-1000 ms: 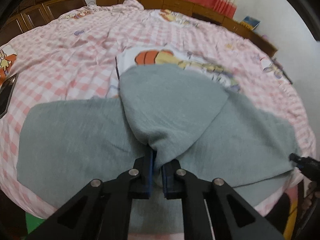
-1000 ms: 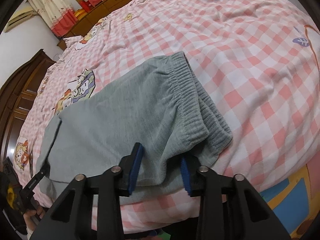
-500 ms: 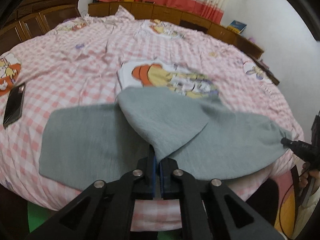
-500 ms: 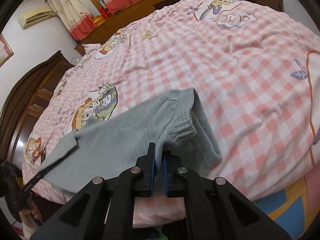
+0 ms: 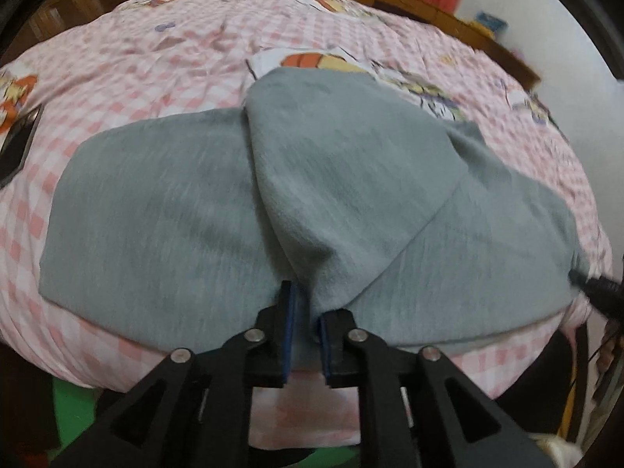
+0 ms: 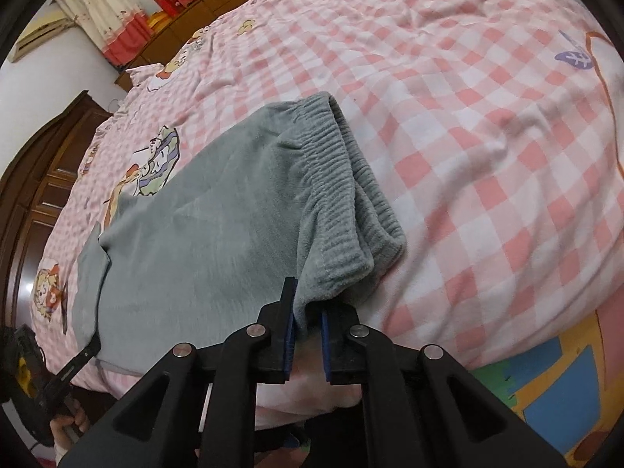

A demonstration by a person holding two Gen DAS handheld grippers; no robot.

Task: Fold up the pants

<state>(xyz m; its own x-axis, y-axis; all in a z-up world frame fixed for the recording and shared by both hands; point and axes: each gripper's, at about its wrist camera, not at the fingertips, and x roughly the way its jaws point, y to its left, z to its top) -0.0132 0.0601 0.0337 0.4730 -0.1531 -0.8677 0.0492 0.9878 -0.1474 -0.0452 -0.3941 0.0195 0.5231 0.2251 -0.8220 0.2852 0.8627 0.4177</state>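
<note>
So the biggest thing here is the bed (image 5: 163, 58), covered in a pink and white checked sheet with cartoon prints all over it, and it pretty much fills both wrist views. Dark wooden furniture (image 6: 35, 202) runs along the far side, with red and cream curtains (image 6: 105, 19) above it. The grey pants (image 5: 163, 210) are lying on the near part of the bed, close to its front edge, spread out sideways; one part is doubled over on top of the rest, so there's a rounded flap (image 5: 343, 179) sitting across the middle. In the right wrist view you can see the ribbed elastic waistband (image 6: 343, 195) bunched up at the right end of the pants, stacked in a couple of layers. The left tool (image 5: 304, 316) sits at the near edge of that flap, its blue-padded jaws easing apart, with a tongue of grey cloth running down into the gap between them; the pads don't look like they're squeezing it. The right tool (image 6: 306, 323) is at the waistband corner, jaws opening too, and the cloth hangs down against the left pad with a clear gap to the right one. A dark phone (image 5: 17, 144) lies flat on the sheet, well apart from the pants on the left. A hand (image 6: 66, 425) gripping the left tool's handle shows at the bottom left of the right wrist view.
</note>
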